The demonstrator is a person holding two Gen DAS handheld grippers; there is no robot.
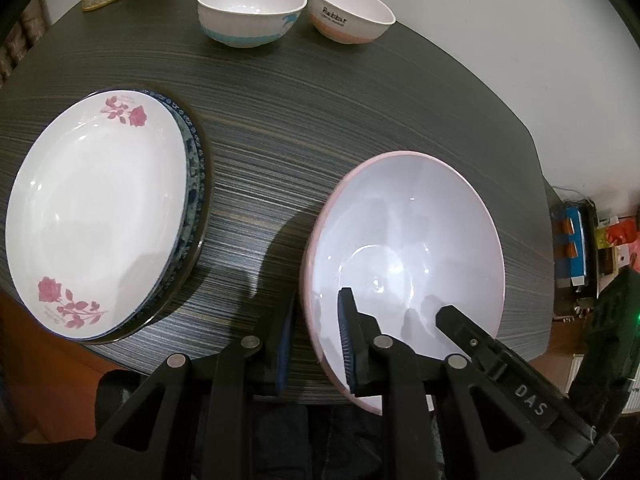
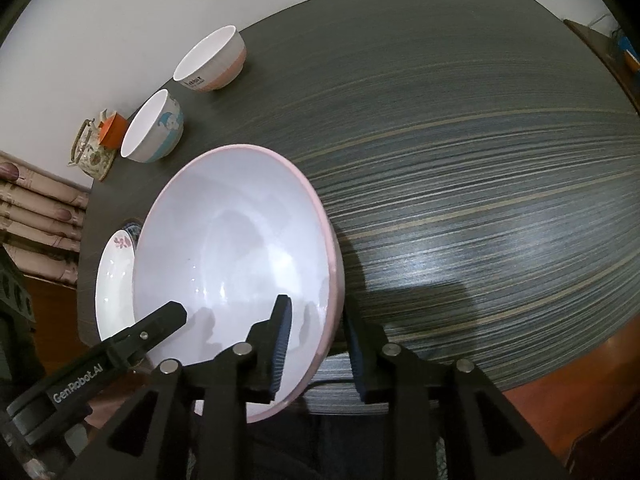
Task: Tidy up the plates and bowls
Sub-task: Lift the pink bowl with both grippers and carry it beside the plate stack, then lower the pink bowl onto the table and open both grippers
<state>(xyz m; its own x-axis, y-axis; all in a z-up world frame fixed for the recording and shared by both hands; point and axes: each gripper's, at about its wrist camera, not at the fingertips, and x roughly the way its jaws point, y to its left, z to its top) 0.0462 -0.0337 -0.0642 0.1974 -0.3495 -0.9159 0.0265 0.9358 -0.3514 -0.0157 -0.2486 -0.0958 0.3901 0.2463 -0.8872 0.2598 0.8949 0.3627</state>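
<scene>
In the left wrist view the left gripper (image 1: 316, 340) angles steeply down at lower centre, its fingers straddling the near rim of the one large pink bowl (image 1: 408, 240), seemingly clamped on it; a stack of plates (image 1: 100, 208) fills the left and two small bowls (image 1: 252, 12) (image 1: 350, 14) sit at top. In the right wrist view the right gripper (image 2: 318, 348) straddles the same bowl's right rim with a gap visible, and bare table (image 2: 480, 200) spreads rightward to its curved edge.
</scene>
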